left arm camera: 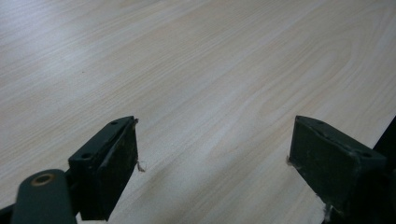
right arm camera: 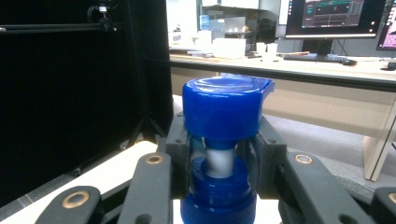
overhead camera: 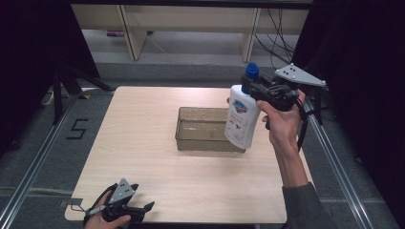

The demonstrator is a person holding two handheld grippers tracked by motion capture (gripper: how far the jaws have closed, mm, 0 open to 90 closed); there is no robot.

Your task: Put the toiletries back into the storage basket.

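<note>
Pale matt wood-grain table [overhead camera: 143, 143]

A black "5" [overhead camera: 76, 129] is marked on the grey floor [overhead camera: 28, 157], up and left of the left gripper [overhead camera: 145, 208]. The bottle's label [overhead camera: 240, 107] is too blurred to read.

I see open light wooden surface [overhead camera: 143, 143] left and front; the clear rectangular plastic bin [overhead camera: 203, 130] blocks centre.

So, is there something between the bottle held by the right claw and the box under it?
Nothing visible. The right claw holds the white bottle by its neck, hanging over the right end of the clear box, which looks empty.
</note>
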